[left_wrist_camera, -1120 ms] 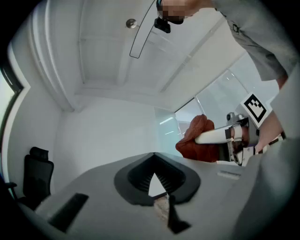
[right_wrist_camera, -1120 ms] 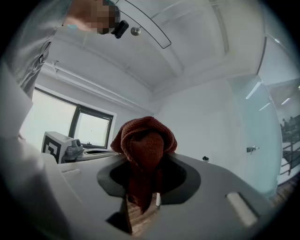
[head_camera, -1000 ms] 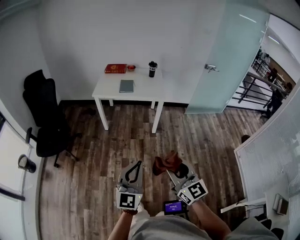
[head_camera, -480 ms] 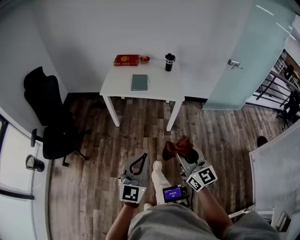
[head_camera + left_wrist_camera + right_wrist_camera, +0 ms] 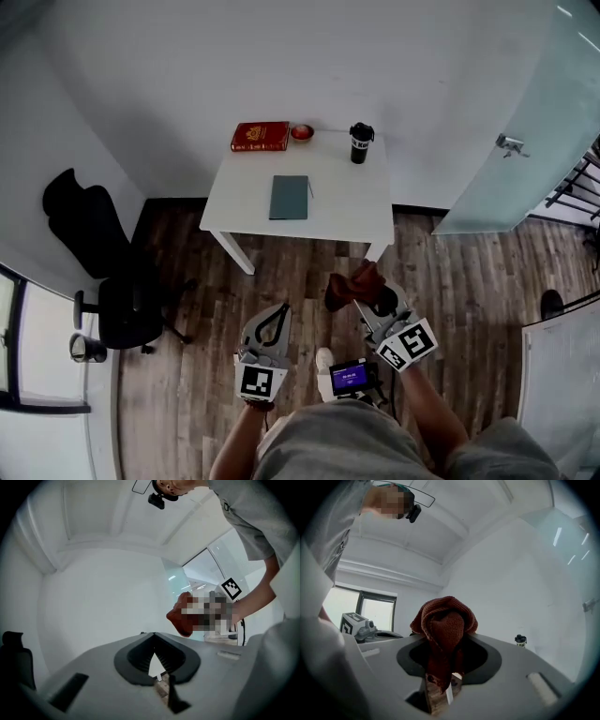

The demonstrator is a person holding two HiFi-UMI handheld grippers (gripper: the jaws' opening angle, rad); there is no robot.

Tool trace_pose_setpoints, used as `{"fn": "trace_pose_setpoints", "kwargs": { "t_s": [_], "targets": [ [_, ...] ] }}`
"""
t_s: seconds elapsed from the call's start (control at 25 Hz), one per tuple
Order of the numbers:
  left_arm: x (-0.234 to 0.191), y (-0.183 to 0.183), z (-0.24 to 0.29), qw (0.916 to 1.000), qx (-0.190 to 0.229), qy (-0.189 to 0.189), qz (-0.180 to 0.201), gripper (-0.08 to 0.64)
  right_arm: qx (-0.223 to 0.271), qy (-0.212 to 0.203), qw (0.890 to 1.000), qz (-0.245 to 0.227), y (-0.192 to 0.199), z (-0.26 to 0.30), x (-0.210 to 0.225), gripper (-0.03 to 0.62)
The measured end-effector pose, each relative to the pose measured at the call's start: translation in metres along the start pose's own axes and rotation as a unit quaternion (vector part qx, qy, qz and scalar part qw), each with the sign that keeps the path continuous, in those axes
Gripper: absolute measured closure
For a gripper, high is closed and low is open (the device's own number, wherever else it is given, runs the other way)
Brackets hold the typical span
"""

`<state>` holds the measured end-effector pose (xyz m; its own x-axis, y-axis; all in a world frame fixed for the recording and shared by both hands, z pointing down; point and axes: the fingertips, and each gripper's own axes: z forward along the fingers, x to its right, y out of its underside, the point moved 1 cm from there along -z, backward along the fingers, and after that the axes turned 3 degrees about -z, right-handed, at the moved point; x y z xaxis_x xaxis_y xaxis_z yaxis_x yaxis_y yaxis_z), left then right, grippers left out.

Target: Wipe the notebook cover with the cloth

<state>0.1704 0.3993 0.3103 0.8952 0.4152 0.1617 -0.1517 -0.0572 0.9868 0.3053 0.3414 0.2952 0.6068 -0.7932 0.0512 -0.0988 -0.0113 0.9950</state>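
The grey-green notebook (image 5: pixel 289 198) lies flat in the middle of the white table (image 5: pixel 347 202). Both grippers are held level over the wood floor, short of the table's front edge. My right gripper (image 5: pixel 360 298) is shut on a bunched rust-brown cloth (image 5: pixel 354 280), which fills the jaws and hangs over them in the right gripper view, cloth (image 5: pixel 446 626). My left gripper (image 5: pixel 280 310) is shut with nothing between its jaws, and in its own view the left gripper (image 5: pixel 154 652) shows only a thin pointed slit. The cloth (image 5: pixel 181 619) shows there too, off to the right.
On the table's far edge are a red book (image 5: pixel 260 136), a small red bowl (image 5: pixel 302 132) and a black cup (image 5: pixel 361 142); the cup (image 5: pixel 520 640) also shows in the right gripper view. A black office chair (image 5: pixel 112 272) stands left. A glass door (image 5: pixel 534 141) is on the right.
The person has walked toward the table, so it sits nearer and lower in the head view. Both grippers came forward with the person. The cloth stays in the right jaws.
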Motion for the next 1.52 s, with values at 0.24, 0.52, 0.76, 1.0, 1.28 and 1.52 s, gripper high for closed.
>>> {"fn": "trace_pose_setpoints", "kwargs": {
  "t_s": [0.24,0.52,0.76,1.0,1.28,1.52],
  "targets": [
    [-0.043,0.031,0.068,0.9991,-0.033,-0.024,-0.008,0.552,-0.019,-0.027,0.999,0.002,0.018,0.081,0.088,0.446],
    [-0.111,0.072,0.119,0.9973,-0.061,-0.034,-0.021,0.537,-0.091,-0.043,0.995,-0.006,0.051,0.181,0.142,0.446],
    [-0.174,0.117,0.176,0.9964,-0.081,-0.006,-0.025,0.521,-0.115,-0.065,0.991,-0.007,0.07,0.263,0.169,0.446],
    [-0.244,0.156,0.232,0.9934,-0.101,0.02,-0.051,0.477,-0.148,-0.051,0.987,-0.024,0.083,0.35,0.209,0.444],
    [-0.3,0.212,0.276,0.9871,-0.129,0.06,-0.073,0.426,-0.176,-0.039,0.983,-0.032,0.115,0.44,0.239,0.44],
    [-0.303,0.269,0.297,0.9745,-0.184,0.092,-0.091,0.382,-0.227,-0.072,0.97,-0.044,0.168,0.491,0.26,0.439]
  ]
}}
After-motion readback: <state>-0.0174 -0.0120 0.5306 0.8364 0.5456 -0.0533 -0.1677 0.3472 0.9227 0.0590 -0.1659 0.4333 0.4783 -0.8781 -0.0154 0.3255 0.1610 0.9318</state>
